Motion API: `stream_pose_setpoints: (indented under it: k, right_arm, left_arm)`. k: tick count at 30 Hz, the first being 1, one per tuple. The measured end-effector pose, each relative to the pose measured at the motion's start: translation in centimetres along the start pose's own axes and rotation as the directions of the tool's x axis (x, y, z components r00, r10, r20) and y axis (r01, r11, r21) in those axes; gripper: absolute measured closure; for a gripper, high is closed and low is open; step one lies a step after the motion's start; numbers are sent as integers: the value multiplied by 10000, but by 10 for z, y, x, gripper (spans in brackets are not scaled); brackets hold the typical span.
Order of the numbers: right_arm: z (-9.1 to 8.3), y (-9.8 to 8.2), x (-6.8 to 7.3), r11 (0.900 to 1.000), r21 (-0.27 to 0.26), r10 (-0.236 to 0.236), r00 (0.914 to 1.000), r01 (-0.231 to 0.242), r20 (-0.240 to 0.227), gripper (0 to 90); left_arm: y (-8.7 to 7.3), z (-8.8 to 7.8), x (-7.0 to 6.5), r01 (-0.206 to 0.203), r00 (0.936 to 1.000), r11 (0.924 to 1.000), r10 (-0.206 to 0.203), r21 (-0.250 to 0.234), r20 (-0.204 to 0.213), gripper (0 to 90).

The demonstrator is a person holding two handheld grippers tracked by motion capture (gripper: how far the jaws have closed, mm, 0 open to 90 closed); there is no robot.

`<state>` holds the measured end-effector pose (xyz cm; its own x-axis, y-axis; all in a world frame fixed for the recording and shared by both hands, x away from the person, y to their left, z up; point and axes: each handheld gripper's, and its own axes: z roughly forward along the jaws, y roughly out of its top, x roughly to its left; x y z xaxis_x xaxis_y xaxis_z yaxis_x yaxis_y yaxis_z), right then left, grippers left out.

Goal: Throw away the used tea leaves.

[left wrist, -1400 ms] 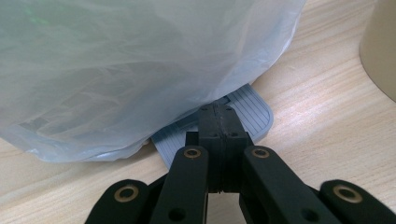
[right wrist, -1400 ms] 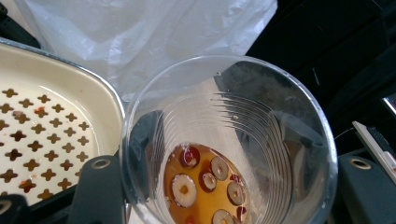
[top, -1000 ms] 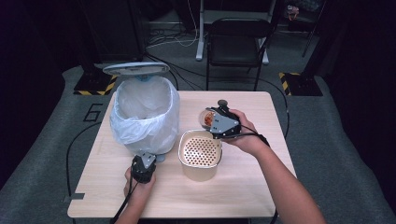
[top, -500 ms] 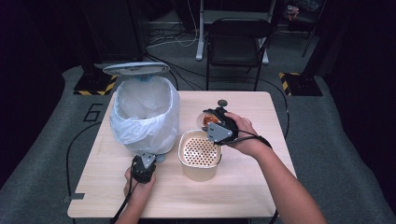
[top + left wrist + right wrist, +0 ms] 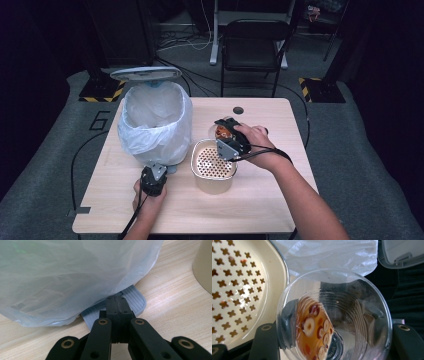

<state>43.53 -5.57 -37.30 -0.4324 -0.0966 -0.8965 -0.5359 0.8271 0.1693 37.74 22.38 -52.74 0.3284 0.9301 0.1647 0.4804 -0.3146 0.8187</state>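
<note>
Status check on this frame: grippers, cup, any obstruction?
Left gripper shut, pressing bin pedal. Right gripper shut on clear cup, tilted beside strainer pot. Nothing in the way.

From the high view you look forward and down on the wooden table (image 5: 260,200) from your own side, far enough back that the floor and a chair (image 5: 255,45) beyond show. Your left gripper view sits low, almost at tabletop level, close against the lined bin (image 5: 75,272) and its grey pedal (image 5: 135,300). Your right gripper view looks very near along its jaws into a clear cup (image 5: 334,320), beside the perforated strainer bowl (image 5: 239,290). All three views share the bin's white liner; the high and right gripper views share the strainer bowl.
</note>
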Motion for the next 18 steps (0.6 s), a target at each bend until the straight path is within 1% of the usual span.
stream_pose_setpoints:
  k: [2,3,5,6,7,8,9,10,11,12,13,14,15,16,17,18]
  right_arm:
    - [0,2,2,9992,69,-400,9992,400,85,376]
    - [0,2,2,9992,69,-400,9992,400,85,376]
    - [0,4,4,9966,193,-803,9966,799,203,377]
    - [1,6,7,9906,373,-1326,9907,1314,320,377]
    - [1,6,7,9906,373,-1326,9907,1314,320,377]
    - [3,8,10,9855,465,-1648,9856,1630,367,377]
    - [3,8,10,9855,465,-1648,9856,1630,367,377]
    - [4,9,13,9760,644,-2108,9767,2081,392,378]
    - [4,9,13,9760,644,-2108,9767,2081,392,378]
    - [5,10,15,9709,725,-2317,9717,2281,461,378]
    - [6,11,17,9561,888,-2843,9574,2792,501,379]
    - [6,12,19,9496,937,-3042,9515,2992,454,379]
    - [6,12,19,9496,937,-3042,9515,2992,454,379]
    - [7,13,22,9274,1168,-3629,9304,3553,513,380]
    - [7,13,22,9274,1168,-3629,9304,3553,513,380]
    - [7,15,24,9055,1373,-4113,9101,4014,517,381]
  left_arm:
    - [0,0,0,-11,10000,10000,11,1,0,900]
    - [0,0,0,-11,10000,10000,11,1,0,900]
    - [0,0,0,-12,10000,10000,12,3,-2,900]
    - [0,0,0,-11,10000,10000,11,4,4,900]
    - [0,0,0,-11,10000,10000,11,4,4,900]
    - [0,0,0,-10,10000,10000,10,3,1,900]
    - [0,0,0,-10,10000,10000,10,3,1,900]
    - [0,0,0,-12,10000,10000,12,6,-1,900]
    - [0,0,0,-11,10000,10000,11,7,7,900]
    - [0,0,0,2,10000,10000,-2,-38,-6,900]
    - [0,0,0,-13,10000,10000,12,64,48,900]
    - [0,0,0,-13,10000,10000,12,64,48,900]
    - [0,-1,0,-22,10000,10000,22,71,52,900]
    - [0,0,0,-8,10000,10000,8,44,53,900]
    - [0,0,0,5,10000,10000,-5,35,51,900]
    - [0,-1,0,-11,10000,10000,11,68,57,900]
